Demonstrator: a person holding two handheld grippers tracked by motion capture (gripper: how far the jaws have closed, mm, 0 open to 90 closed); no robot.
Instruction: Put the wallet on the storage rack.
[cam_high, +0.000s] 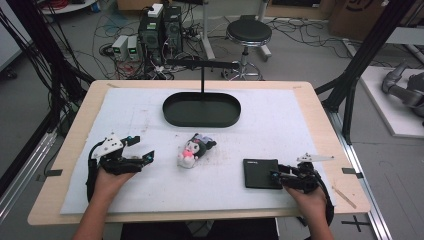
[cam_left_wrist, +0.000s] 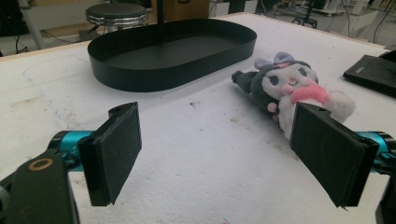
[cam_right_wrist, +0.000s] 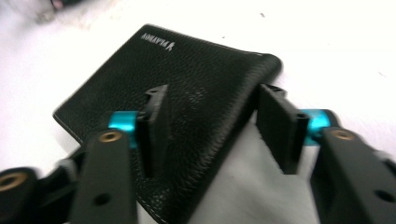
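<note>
Wooden table (cam_high: 320, 107) under a white foam sheet (cam_high: 280, 125)

On the sheet lie a black oval tray (cam_high: 172, 116), a plush toy (cam_high: 196, 149) and a black leather wallet (cam_high: 259, 172).

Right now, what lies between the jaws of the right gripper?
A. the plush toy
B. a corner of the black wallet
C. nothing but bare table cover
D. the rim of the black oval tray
B: in the right gripper view the black wallet has one corner between the jaws of the right gripper, one jaw over the leather and the other just past its edge; the plush toy and tray lie elsewhere.
</note>
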